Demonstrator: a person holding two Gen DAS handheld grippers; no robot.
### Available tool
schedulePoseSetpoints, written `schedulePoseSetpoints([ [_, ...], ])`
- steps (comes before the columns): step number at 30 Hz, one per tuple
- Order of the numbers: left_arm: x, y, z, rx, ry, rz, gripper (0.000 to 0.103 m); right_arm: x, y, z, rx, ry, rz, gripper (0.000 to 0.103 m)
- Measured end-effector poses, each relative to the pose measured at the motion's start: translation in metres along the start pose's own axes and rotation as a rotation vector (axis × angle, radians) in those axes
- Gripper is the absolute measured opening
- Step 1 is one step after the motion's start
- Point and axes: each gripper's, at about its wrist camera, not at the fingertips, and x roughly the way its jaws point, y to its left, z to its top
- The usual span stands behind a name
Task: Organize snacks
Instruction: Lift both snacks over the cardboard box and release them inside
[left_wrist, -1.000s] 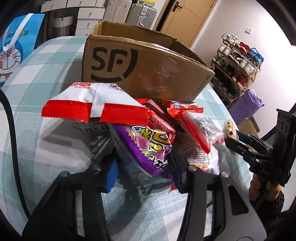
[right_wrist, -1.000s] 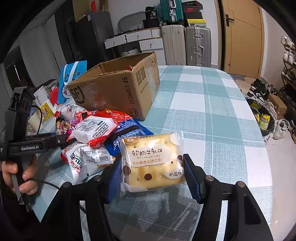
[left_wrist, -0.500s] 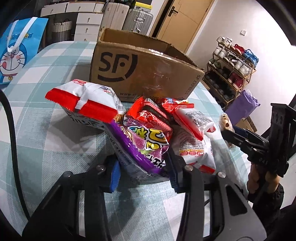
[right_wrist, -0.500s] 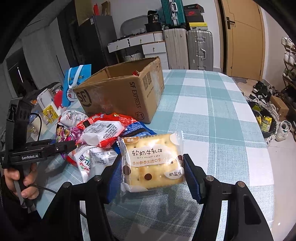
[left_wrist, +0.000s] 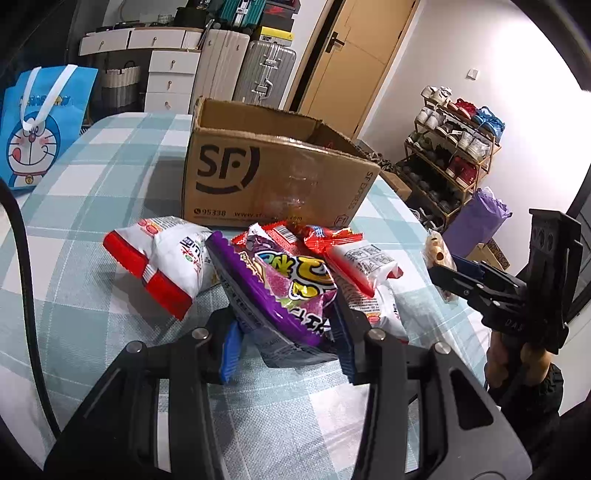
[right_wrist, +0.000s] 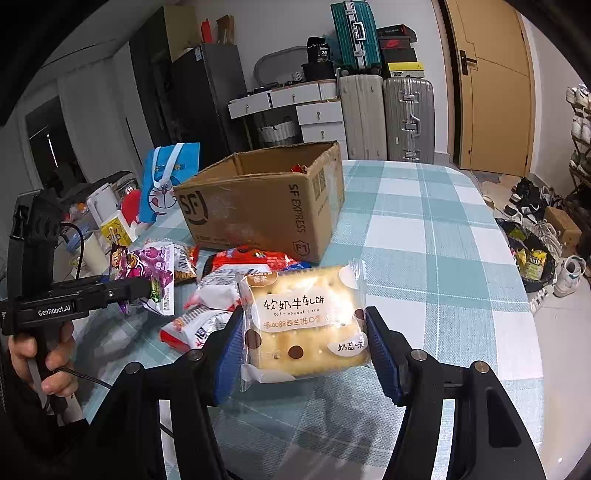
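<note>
You're carrying two snacks at once: your left gripper (left_wrist: 288, 343) is clamped tight on the purple packet (left_wrist: 291, 291), holding it clear of the pile, and your right gripper (right_wrist: 303, 350) is pinching the cracker pack (right_wrist: 304, 325) by its two side edges, flat face up. Both loads look secure, so the step in hand reads as the lift-and-carry toward the box (left_wrist: 273, 177), which is standing open just beyond the pile (something red is already peeking over its rim in the right view). Next you're needing height: each packet has to clear the cardboard wall before you let go, and the two grippers are working close together, so take turns over the opening. The red-and-white bags (left_wrist: 162, 266) and red wrappers (left_wrist: 332, 240) are waiting on the checked tablecloth (right_wrist: 424, 229) beside the box. Around you, suitcases (right_wrist: 384, 118), white drawers, a blue cartoon bag (left_wrist: 40, 125), a shoe rack (left_wrist: 454, 155) and a door.
</note>
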Motion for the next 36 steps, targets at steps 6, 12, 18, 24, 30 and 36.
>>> schedulePoseSetpoints([
  [6,-0.021,-0.001,0.008,0.007,-0.027,0.010,0.039,-0.008,0.007,0.005,-0.014,-0.015,0.009,0.063],
  [12,-0.039,-0.002,0.024,0.033,-0.060,0.016,0.039,-0.018,0.015,0.015,-0.036,-0.045,0.016,0.063],
  [18,-0.050,-0.005,0.044,0.062,-0.089,0.025,0.039,-0.021,0.022,0.031,-0.054,-0.070,0.024,0.063],
  [24,-0.053,-0.006,0.070,0.080,-0.105,0.032,0.039,-0.020,0.026,0.049,-0.056,-0.086,0.032,0.063],
  [30,-0.058,0.003,0.094,0.077,-0.116,0.032,0.039,-0.014,0.027,0.069,-0.049,-0.093,0.042,0.063],
  [36,-0.052,0.008,0.122,0.079,-0.122,0.038,0.039,-0.002,0.029,0.088,-0.044,-0.093,0.053,0.063],
])
